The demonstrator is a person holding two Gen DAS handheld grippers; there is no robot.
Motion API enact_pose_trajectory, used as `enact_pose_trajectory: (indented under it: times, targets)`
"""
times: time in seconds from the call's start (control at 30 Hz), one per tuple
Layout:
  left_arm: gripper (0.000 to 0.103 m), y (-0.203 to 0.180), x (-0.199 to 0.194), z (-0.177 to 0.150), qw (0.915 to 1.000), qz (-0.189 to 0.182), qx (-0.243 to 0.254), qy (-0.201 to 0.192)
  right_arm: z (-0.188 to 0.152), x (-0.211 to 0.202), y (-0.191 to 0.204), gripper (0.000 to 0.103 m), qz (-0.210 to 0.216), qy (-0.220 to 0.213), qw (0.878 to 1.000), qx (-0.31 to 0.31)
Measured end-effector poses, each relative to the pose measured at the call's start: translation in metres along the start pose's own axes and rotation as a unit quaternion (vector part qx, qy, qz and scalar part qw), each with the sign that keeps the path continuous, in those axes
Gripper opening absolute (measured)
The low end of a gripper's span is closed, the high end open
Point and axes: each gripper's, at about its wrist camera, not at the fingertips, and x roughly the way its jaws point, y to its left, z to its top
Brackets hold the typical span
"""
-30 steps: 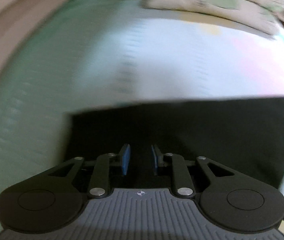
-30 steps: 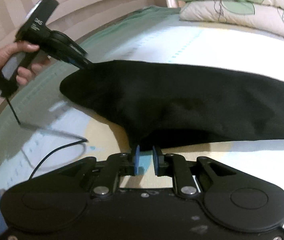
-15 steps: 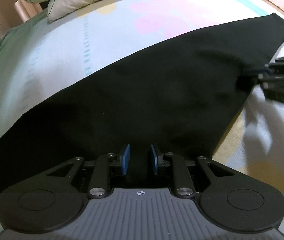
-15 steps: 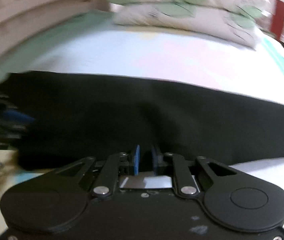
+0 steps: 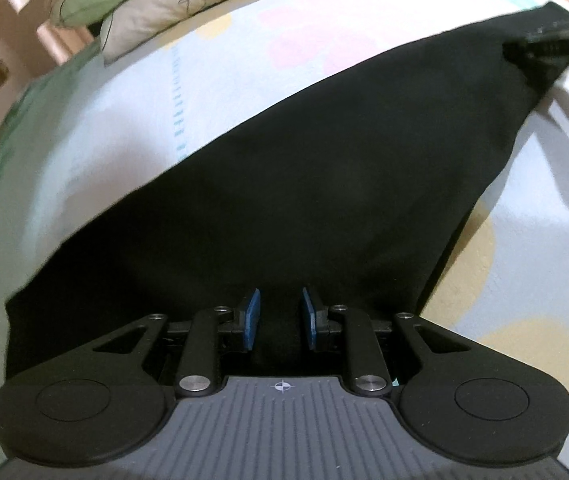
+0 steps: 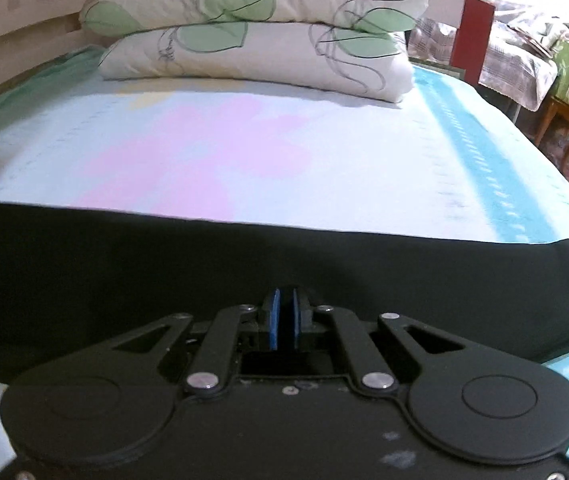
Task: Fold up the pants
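Pastel bedsheet [image 6: 324,148]; black pants [image 6: 164,264] lengthwise across, left-to-right.

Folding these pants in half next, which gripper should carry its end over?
Probably the right gripper: jaws pinched shut on the pants near their end; the left gripper jaws stand wider, grip unclear.

the right gripper [image 6: 283,322] has swung off the near hem toward the leg end of the black pants [image 6: 124,272] and pinched tighter, while the left gripper [image 5: 277,320] has spread slightly over the cloth.
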Motion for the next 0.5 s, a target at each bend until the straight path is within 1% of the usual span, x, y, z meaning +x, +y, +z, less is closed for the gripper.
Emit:
enact_pose_trajectory:
  times: [0.07,0.1,0.13,0.2,0.27,0.37,0.43,0.5]
  targets:
    - [0.022,0.001,-0.004,0.003,1.0,0.0,-0.007,0.0,0.003,-0.008,-0.019,0.008,0.008,-0.012,0.999,0.029]
    - [0.022,0.003,-0.007,0.005,0.9998,-0.007,-0.017,-0.002,0.005,-0.012,-0.027,0.01,0.004,-0.018,0.999,0.044]
    - [0.022,0.004,-0.011,0.008,0.9995,-0.016,-0.028,-0.005,0.004,-0.019,-0.04,0.014,-0.006,-0.027,0.998,0.061]
    - [0.022,0.005,-0.016,0.016,0.9981,-0.029,-0.052,-0.017,0.004,-0.029,-0.069,0.015,-0.022,-0.042,0.995,0.089]
    - [0.022,0.002,-0.018,0.032,0.9956,-0.045,-0.079,-0.024,0.003,-0.035,-0.092,0.015,-0.039,-0.049,0.992,0.112]
    - [0.023,-0.006,-0.012,0.056,0.9879,-0.09,-0.124,-0.026,0.005,-0.03,-0.124,0.015,-0.063,-0.046,0.988,0.133]
    - [0.023,-0.015,-0.005,0.07,0.9829,-0.106,-0.148,-0.03,0.003,-0.024,-0.134,0.015,-0.075,-0.041,0.987,0.136]
    - [0.023,-0.027,0.005,0.078,0.9814,-0.115,-0.151,-0.03,-0.005,-0.019,-0.142,0.015,-0.078,-0.025,0.988,0.131]
